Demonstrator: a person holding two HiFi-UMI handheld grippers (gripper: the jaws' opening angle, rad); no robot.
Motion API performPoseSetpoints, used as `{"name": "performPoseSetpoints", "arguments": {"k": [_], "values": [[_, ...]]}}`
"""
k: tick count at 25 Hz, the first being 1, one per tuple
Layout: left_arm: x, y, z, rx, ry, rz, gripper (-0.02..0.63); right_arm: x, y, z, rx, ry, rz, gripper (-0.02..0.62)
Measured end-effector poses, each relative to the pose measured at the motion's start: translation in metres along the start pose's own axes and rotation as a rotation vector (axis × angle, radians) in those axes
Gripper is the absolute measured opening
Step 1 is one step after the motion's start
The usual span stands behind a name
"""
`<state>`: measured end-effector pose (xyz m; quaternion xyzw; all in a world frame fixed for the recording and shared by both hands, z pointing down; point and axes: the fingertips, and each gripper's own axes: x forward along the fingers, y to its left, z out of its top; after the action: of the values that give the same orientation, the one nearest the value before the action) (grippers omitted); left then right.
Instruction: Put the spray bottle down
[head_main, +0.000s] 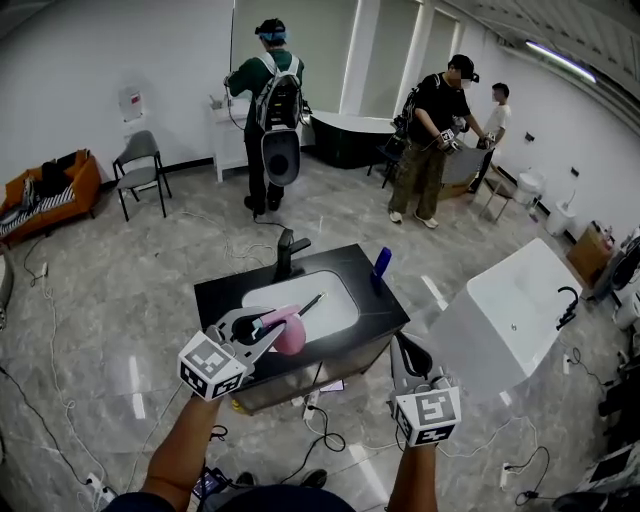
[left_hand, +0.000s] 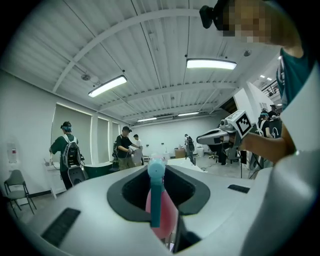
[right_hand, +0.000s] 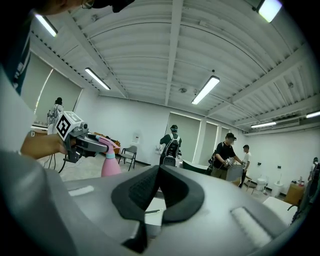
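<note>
Left gripper (head_main: 272, 324) clamped at neck of pink spray bottle (head_main: 292, 338); likely light, stiff, slick plastic, body may swing; right gripper (head_main: 408, 350) jaws together, empty.

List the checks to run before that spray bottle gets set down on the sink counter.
1. Grip: left gripper jaws shut on the spray bottle: ok.
2. Bare counter for landing: ok.
3. Basin as landing spot, thin tool lies in it: not ok.
4. Blue bottle away from the path: ok.
5. Right gripper jaws together, empty, off to the side: ok.
6. Bottle's height above counter: cannot tell.
</note>
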<state>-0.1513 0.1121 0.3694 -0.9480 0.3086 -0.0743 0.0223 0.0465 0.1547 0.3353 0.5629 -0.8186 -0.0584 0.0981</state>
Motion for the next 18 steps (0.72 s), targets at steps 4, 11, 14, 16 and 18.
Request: {"name": "performPoseSetpoints", "arguments": {"k": [4, 11, 14, 16, 18], "values": [[0.024, -0.006, 0.0, 0.0, 0.006, 0.031, 0.081, 0.007, -0.026, -0.013, 0.001, -0.001, 0.033, 0.009], [0.067, -0.026, 0.002, 0.002, 0.024, 0.068, 0.081, 0.007, -0.073, -0.027, 0.012, -0.016, 0.075, 0.009], [0.088, -0.035, 0.003, 0.006, 0.032, 0.069, 0.081, 0.004, -0.089, -0.035, 0.021, -0.017, 0.085, 0.009], [0.101, -0.042, 0.002, 0.007, 0.038, 0.065, 0.081, 0.001, -0.099, -0.043, 0.025, -0.013, 0.09, 0.009], [0.114, -0.05, 0.002, 0.009, 0.04, 0.056, 0.081, -0.002, -0.11, -0.051, 0.032, -0.01, 0.085, 0.009]]}}
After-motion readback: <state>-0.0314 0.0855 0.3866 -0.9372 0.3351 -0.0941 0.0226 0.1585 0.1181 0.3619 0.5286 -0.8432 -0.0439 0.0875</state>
